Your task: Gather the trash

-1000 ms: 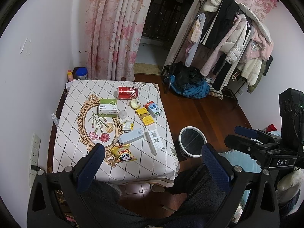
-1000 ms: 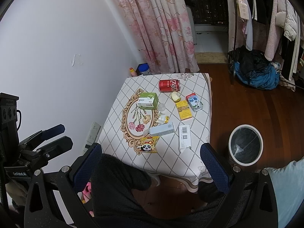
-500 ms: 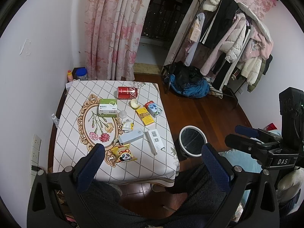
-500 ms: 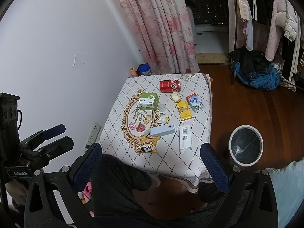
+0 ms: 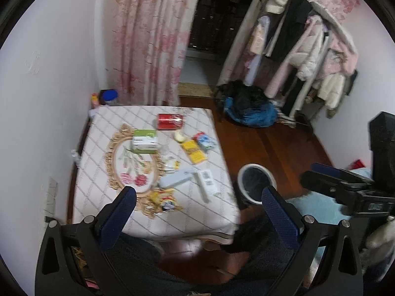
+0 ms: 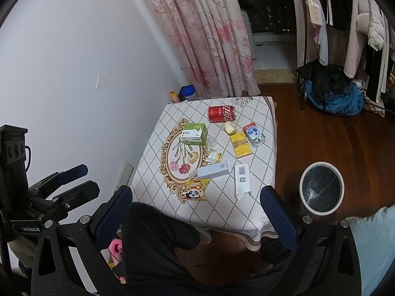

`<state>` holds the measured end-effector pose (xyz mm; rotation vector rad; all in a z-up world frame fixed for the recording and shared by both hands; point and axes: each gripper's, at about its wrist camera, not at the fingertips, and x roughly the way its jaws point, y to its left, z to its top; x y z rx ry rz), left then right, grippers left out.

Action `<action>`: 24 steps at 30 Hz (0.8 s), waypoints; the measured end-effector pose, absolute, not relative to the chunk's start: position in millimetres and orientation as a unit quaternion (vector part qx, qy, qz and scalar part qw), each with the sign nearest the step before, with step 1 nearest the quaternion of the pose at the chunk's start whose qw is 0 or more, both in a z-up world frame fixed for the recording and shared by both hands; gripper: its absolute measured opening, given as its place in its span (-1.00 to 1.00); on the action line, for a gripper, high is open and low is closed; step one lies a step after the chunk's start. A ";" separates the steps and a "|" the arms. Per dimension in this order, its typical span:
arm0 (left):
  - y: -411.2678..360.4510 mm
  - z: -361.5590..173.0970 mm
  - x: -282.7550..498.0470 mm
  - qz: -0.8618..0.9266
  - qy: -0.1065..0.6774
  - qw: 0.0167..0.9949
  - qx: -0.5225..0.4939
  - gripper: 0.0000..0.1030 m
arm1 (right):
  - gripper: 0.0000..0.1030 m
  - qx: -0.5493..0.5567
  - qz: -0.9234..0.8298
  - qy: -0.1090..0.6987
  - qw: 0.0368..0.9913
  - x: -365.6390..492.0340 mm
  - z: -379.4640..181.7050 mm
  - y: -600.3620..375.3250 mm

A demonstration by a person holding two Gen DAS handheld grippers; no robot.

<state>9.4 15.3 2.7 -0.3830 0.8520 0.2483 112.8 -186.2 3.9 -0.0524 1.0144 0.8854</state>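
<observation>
Trash lies on a small table with a diamond-pattern cloth: a red can on its side, a green box, an apple core, a milk carton, a yellow box, a pale blue box, a white box and a panda snack bag. A white-rimmed bin stands on the floor right of the table. My left gripper and right gripper are both open and empty, held high above the table's near edge.
A clothes rack and a blue-black pile stand at the back right. Pink curtains hang behind the table. The white wall runs along the table's left side. The person's knees show below the grippers.
The left wrist view has shifted a little and is blurred, so the left gripper is moving. The right gripper has barely moved. Both remain open and empty.
</observation>
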 end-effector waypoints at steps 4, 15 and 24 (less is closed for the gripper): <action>36.1 -39.7 26.0 0.192 0.433 0.864 -0.171 1.00 | 1.00 -0.006 0.397 0.479 0.783 125.1 -17.6 -185.3; 86.8 -221.6 64.2 0.265 0.559 0.743 -0.255 1.00 | 0.96 -0.061 0.267 0.596 0.755 214.7 -232.3 -135.5; 78.0 -284.8 106.2 0.236 0.608 0.698 -0.294 1.00 | 0.46 -0.090 0.253 0.642 0.718 245.6 -337.6 -76.2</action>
